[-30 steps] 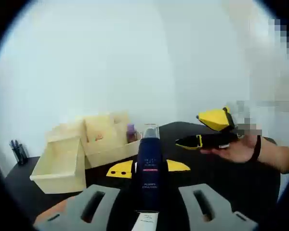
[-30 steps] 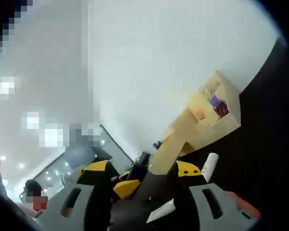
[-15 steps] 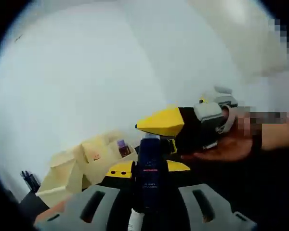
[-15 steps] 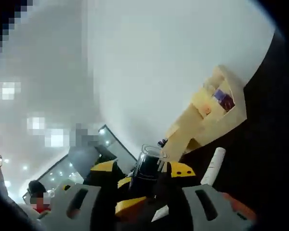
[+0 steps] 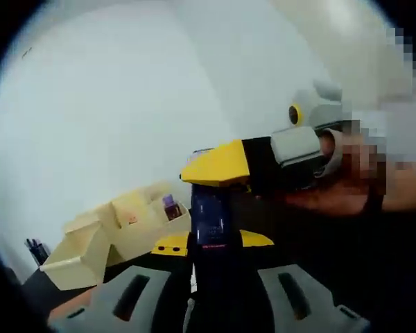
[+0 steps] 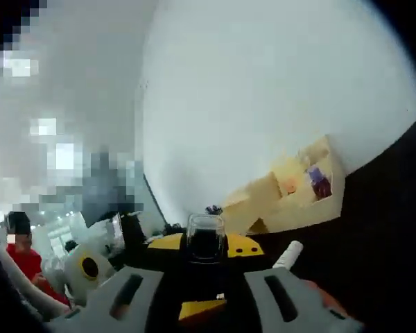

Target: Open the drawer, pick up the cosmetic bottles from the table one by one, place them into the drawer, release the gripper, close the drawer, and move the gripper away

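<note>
White wall [image 5: 125,104] and black tabletop [image 5: 374,277] form the setting. On the tabletop stands a pale wooden desk organiser [image 5: 135,215], whose pale wooden drawer [image 5: 73,253] is pulled out open at its near end. The left gripper [image 5: 211,243] holds a tall dark-blue cosmetic bottle [image 5: 209,215] clear of the table, well apart from the drawer, its two yellow-tipped jaws narrowed on the lower body. One second earlier the right gripper [image 6: 206,244] hung to the side over the table, apart from the bottle. It has since come in, carried by the person's hand [image 5: 333,201], and its yellow jaw tip now lies across the bottle's top in the left gripper view. In the right gripper view the bottle's clear cap [image 6: 206,229] sits between this gripper's two yellow tips. They stand narrow about it, but whether they press on it cannot be told. The likely reading is a hand-over or steadying of the bottle before it goes to the drawer, so placing remains to be done. The bottle's long axis runs along the left gripper's jaws, cap end pointing away from that camera, and crosswise to the right gripper. A small white tube [image 6: 288,255] lies just beyond the right jaw.
</note>
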